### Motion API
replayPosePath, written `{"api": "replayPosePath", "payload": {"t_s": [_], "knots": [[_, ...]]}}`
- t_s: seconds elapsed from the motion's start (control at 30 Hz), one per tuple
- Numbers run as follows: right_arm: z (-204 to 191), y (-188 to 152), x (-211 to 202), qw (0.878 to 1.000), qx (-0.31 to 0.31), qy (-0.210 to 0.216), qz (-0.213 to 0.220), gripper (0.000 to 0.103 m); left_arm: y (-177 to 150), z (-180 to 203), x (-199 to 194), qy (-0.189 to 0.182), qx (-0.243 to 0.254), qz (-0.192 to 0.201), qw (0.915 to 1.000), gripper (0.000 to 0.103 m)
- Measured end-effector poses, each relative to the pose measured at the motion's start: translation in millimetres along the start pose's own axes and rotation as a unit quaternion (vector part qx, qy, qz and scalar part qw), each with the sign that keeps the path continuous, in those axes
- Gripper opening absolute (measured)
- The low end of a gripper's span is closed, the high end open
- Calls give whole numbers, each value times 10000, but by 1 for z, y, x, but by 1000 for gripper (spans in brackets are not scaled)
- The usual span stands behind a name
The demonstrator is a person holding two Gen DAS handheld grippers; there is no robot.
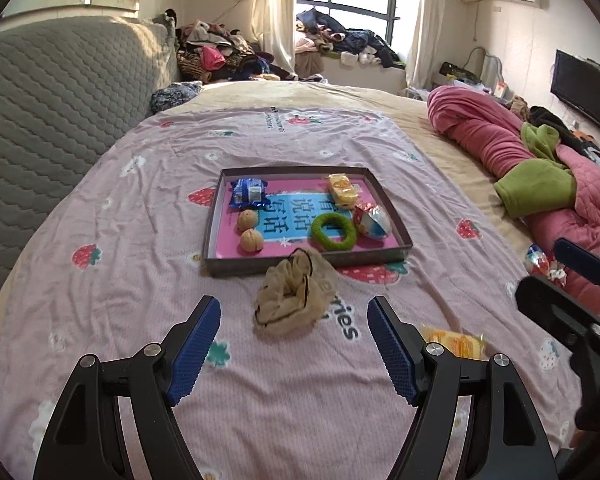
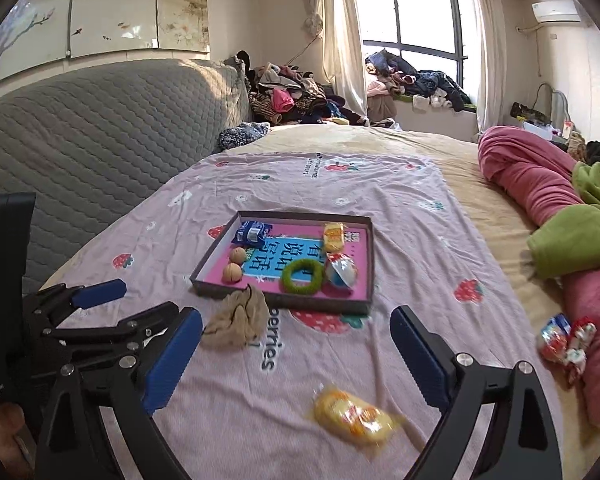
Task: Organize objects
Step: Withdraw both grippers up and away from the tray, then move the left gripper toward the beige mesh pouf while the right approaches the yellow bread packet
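A shallow dark tray with a pink bottom lies on the pink strawberry sheet. It holds a blue packet, two walnuts, a green ring, a yellow snack and a red-white wrapped item. A beige scrunchie rests against the tray's near wall. Another yellow snack packet lies on the sheet. My left gripper is open, short of the scrunchie. My right gripper is open above the sheet, with the packet below its fingers and untouched.
A grey quilted headboard runs along the left. A rolled pink and green blanket lies on the right, with small red-white wrapped sweets beside it. Piles of clothes sit by the window at the back.
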State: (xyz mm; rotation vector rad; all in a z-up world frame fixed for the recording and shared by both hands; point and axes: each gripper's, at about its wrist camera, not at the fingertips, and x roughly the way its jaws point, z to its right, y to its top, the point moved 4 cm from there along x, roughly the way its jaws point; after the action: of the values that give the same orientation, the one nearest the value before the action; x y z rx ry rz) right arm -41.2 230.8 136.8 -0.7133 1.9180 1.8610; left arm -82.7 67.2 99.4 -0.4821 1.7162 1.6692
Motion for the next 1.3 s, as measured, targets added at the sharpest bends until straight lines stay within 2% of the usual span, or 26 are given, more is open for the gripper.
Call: {"api": "replayPosePath", "payload": {"t_s": [0.3,0.57,0.9,1.3], "knots": [[2,-24,-29,9999,-127,37,-72,97,-17,12,-28,80,39,15,10000,77],[9,-37,-43,9997,-192,-133,-115,97,-20,24,-44,167,266,45,9995,77],[12,-62,-43,9987,-335,-217,-325,97,-34,21,-41,271,371,-42,9989,77],[8,-88,-26,9961,-618,-287,-554,97,-61,14,-23,227,246,-255,9991,77]]}}
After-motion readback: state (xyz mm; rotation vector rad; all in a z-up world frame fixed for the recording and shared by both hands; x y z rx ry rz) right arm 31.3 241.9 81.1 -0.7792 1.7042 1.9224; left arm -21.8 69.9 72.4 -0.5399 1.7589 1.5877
